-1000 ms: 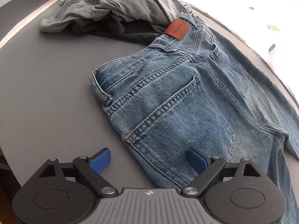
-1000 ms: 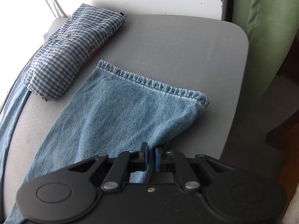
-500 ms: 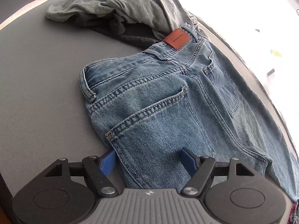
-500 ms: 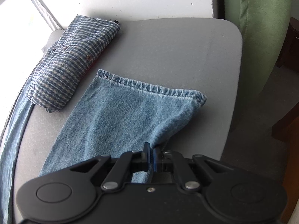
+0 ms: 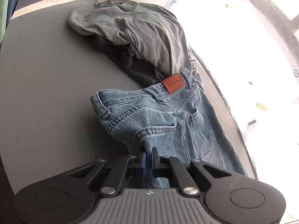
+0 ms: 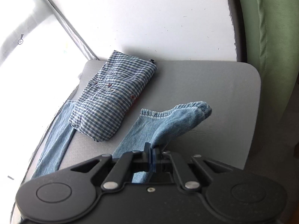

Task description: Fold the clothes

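Note:
Blue jeans (image 5: 158, 119) lie on a grey table, back pockets and a brown leather patch (image 5: 174, 83) facing up. My left gripper (image 5: 149, 155) is shut on the jeans' near side edge below the pocket, and the denim bunches up into its pads. In the right wrist view my right gripper (image 6: 150, 148) is shut on the near edge of one jeans leg (image 6: 168, 123), which hangs lifted with its hem (image 6: 198, 108) raised off the table. The other leg (image 6: 56, 138) lies flat along the left table edge.
A crumpled grey garment (image 5: 134, 31) sits behind the waistband over something dark. A folded blue checked shirt (image 6: 114, 97) lies at the table's far left, over the flat leg. The grey table (image 6: 214, 97) ends at a rounded corner, with a green chair (image 6: 271, 46) beyond.
My left gripper closed from wide open onto the jeans' side edge and rose, bunching the denim. My right gripper, still shut on the leg, rose and lifted the hem off the table.

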`<state>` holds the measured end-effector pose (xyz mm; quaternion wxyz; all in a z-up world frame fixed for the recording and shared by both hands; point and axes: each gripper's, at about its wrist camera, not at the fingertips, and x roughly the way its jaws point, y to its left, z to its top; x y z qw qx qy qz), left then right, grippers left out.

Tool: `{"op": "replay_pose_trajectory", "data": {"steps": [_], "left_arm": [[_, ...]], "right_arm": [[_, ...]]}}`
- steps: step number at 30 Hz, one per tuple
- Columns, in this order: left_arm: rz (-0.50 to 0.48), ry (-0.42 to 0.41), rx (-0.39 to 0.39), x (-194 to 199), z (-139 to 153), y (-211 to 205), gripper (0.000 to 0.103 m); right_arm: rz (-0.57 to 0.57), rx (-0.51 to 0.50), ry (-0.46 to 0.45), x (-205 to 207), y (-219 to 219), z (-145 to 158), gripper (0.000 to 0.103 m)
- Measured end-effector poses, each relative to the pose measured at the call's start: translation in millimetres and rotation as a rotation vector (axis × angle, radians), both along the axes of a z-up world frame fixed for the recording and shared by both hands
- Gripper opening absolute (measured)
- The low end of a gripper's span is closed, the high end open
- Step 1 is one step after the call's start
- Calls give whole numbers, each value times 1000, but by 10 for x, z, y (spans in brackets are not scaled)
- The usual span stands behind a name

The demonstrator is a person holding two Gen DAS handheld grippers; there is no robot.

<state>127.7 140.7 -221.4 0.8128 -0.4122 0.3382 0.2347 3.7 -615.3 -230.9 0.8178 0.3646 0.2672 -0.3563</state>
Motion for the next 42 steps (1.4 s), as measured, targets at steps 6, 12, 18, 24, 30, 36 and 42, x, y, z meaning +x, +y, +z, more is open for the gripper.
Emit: {"op": "replay_pose_trajectory", "data": {"steps": [6,12,18,24,30,36,42], "left_arm": [[-6,-42,48,236,425,-89,5],[11,-36,78,545,643,-173,5],[-13,-26,109,968,691,-184,5],[-46,4,134,1543,608,-125,5],[-68,68,143,2162,335,-101,5],[-64,134,137,2658,-36,-20,5],[-50,206,141,3016,-395,7,5]], "right_arm": [[87,-86,-45,341,-34,461,2],[148,-173,-91,948,-43,891,2],[164,-317,-128,1656,64,1281,2],[190,-414,-111,2597,147,1437,2],[237,-420,-20,3676,97,1219,2],[320,-445,97,4731,131,750,2],[389,-385,220,5690,167,38,2]]}}
